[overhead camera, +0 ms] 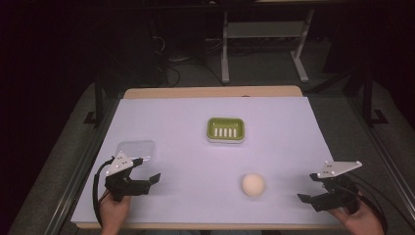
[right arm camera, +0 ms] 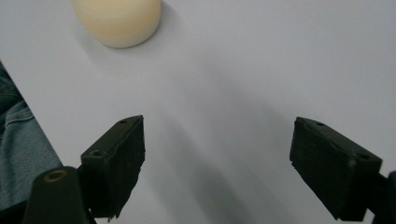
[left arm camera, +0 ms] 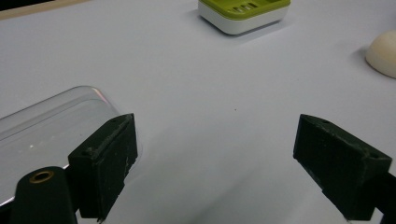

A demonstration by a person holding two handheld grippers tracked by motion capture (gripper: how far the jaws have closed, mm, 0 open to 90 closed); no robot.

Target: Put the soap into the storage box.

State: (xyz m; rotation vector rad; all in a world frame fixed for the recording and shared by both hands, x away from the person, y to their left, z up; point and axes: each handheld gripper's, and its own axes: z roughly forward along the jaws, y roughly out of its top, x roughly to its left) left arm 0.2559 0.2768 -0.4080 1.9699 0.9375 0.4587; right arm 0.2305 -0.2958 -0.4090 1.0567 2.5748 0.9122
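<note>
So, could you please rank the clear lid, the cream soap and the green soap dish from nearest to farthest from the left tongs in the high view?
1. Clear lid, just beyond the left tongs.
2. Green soap dish, mid-table.
3. Cream soap, to the right; too close to the dish to rank firmly.

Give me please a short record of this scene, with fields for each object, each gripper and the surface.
surface: white table cover
soap dish: green and white, upright, at the middle of the table
soap: cream round bar, on the cover, near the right gripper, touching nothing
lid: clear plastic lid, flat, just beyond the left gripper
left gripper: open, empty, beside the lid
right gripper: open, empty, jaws pointing toward the soap
</note>
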